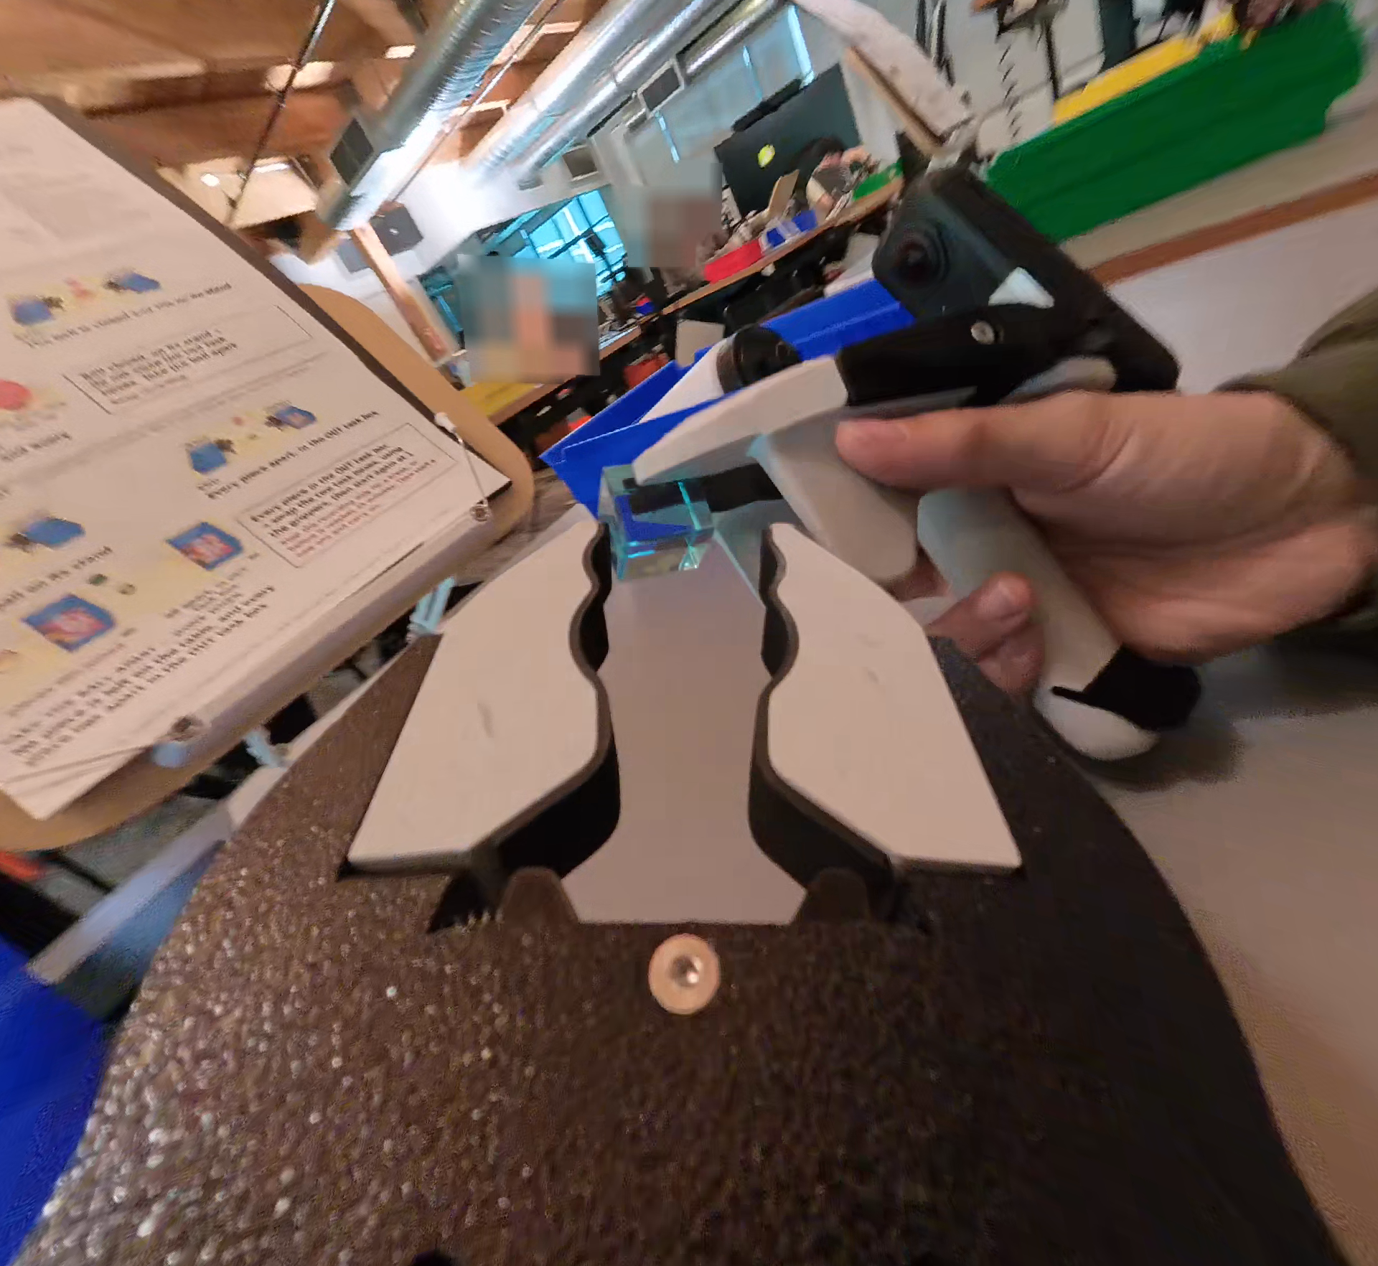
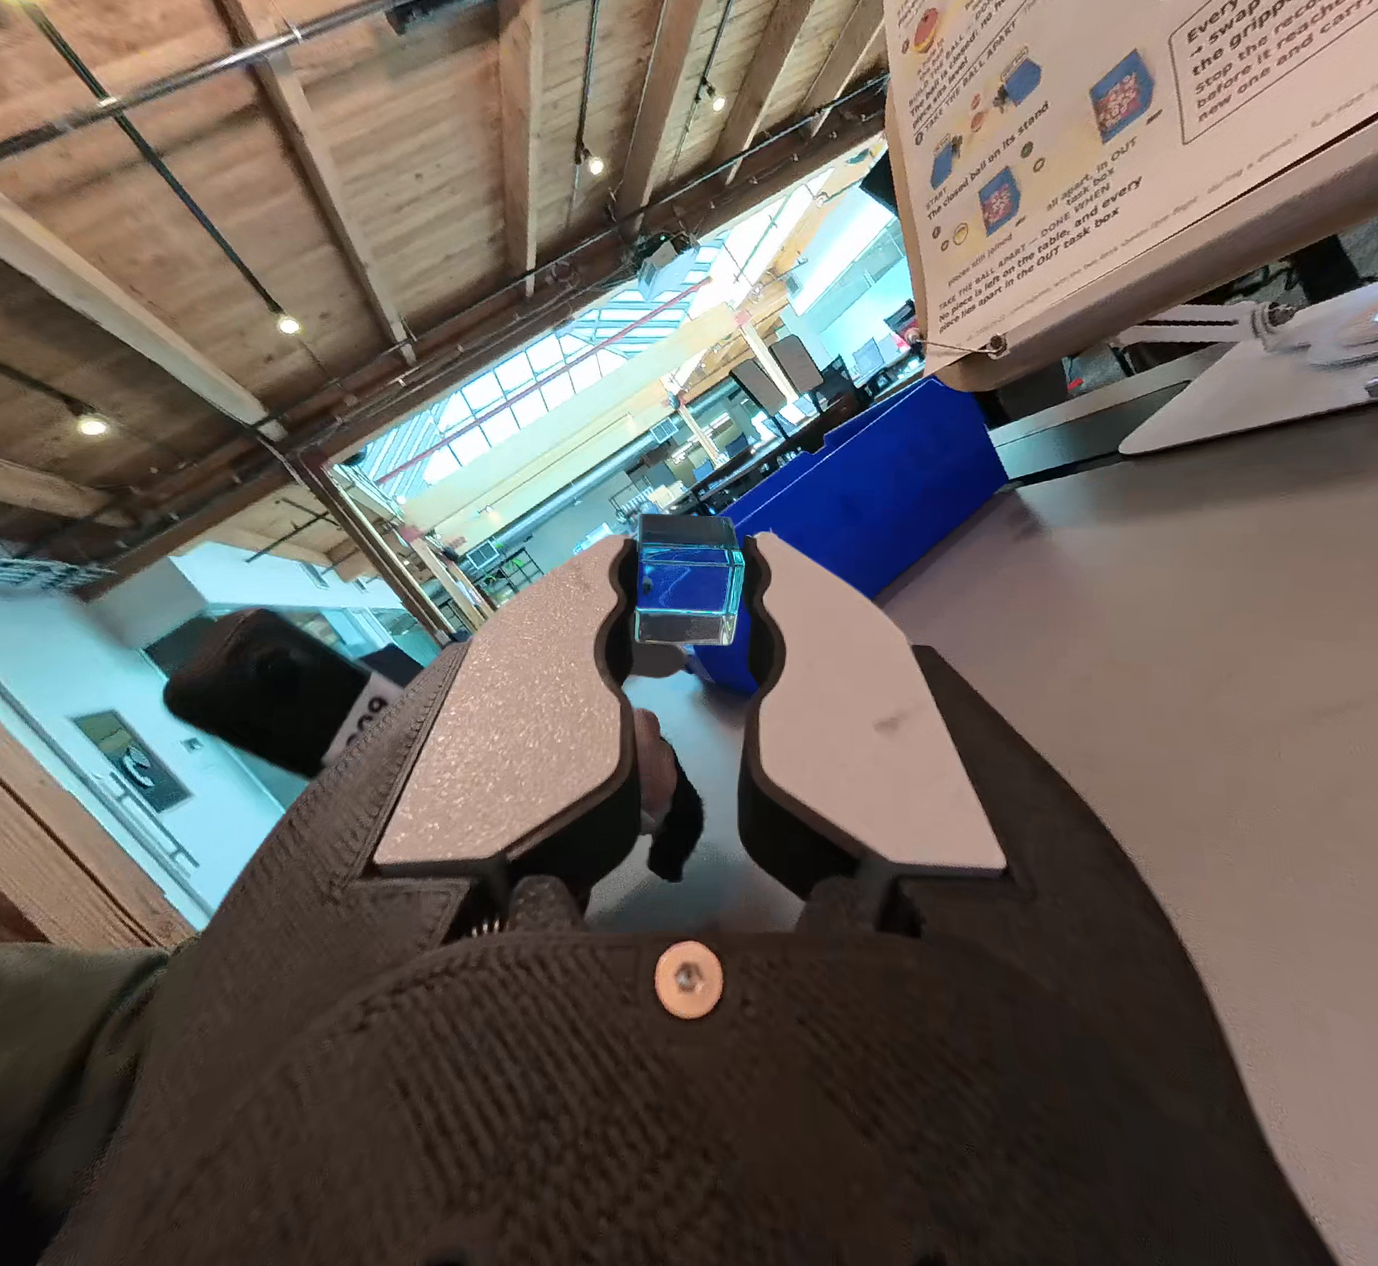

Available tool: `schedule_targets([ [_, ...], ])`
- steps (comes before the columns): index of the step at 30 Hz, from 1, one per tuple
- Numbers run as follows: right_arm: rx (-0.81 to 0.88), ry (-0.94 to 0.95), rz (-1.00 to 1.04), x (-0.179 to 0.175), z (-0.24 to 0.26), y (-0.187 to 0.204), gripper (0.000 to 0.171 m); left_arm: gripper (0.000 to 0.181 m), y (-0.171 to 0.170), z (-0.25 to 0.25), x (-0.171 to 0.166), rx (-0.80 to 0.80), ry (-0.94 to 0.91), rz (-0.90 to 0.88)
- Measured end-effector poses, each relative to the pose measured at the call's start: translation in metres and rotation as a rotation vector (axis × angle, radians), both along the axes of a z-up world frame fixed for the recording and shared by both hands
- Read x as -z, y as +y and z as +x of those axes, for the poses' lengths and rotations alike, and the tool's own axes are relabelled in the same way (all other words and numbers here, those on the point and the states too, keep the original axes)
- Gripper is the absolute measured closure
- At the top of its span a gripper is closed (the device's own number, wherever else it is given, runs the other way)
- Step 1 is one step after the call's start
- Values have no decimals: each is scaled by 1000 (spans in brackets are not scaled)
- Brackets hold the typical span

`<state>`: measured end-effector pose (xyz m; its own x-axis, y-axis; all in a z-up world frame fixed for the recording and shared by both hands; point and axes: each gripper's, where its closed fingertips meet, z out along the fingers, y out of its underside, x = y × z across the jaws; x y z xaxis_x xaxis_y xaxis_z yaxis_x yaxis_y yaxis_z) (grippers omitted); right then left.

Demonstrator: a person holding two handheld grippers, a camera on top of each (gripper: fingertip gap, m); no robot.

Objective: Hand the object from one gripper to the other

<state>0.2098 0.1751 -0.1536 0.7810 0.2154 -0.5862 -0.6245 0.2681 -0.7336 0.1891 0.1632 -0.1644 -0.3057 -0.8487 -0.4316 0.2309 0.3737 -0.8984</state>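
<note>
Glass cube (image 2: 686,581), clear with a blue-green shine, is held up in the air between the tips of the right gripper (image 2: 686,585). Its two grey fingers (image 2: 828,641) are pressed against the cube's left and right sides, so the claw is closed down to the width of the cube. Only the wavy tips are touching it; behind the cube the gap between the fingers is left open.

In the left wrist view the same cube (image 1: 656,529) is seen at the tip of the right gripper (image 1: 671,484), which is held by a hand (image 1: 1118,522) coming in from the right. The left gripper (image 1: 678,552) is brought up close under the cube. Its fingers (image 1: 522,671) are spread wide apart, wider than the cube, and nothing is held by them. The cube is seen just past their tips, over the gap. Whether the left fingertips are touching the cube cannot be told.

A blue bin (image 2: 857,507) is set on the grey table (image 2: 1156,671) just behind the cube. A board with a printed sheet (image 1: 186,425) is stood close by on the left gripper's left side, so little room is left there. More open room is seen over the bare table on the other side (image 1: 1230,857).
</note>
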Motion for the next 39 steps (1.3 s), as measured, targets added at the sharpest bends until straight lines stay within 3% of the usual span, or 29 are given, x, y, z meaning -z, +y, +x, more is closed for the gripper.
schedule_targets([
  [3,9,-6,8,-1,-1,0,145,143,0,3,3,-95,-57,115],
  [8,-35,15,42,-4,-10,3,144,144,4,5,1,-185,-88,149],
  [10,-39,30,51,-4,-11,4,144,155,9,5,-2,-205,-91,126],
  [17,-99,-29,54,-9,-17,0,133,155,10,0,-7,-65,-15,-20],
  [19,-123,-132,21,-13,-18,-5,111,155,7,-4,-8,78,69,-136],
  [22,-115,-412,-6,-19,-28,-16,103,156,3,-15,-5,318,254,-311],
  [27,-12,-1042,-153,4,-51,-17,91,155,-6,-40,11,631,667,-529],
  [32,16,-1402,-202,27,-73,-9,106,156,-8,-49,15,771,880,-723],
  [39,-25,-1496,-188,35,-87,-6,134,156,-14,-68,23,889,1024,-724],
])
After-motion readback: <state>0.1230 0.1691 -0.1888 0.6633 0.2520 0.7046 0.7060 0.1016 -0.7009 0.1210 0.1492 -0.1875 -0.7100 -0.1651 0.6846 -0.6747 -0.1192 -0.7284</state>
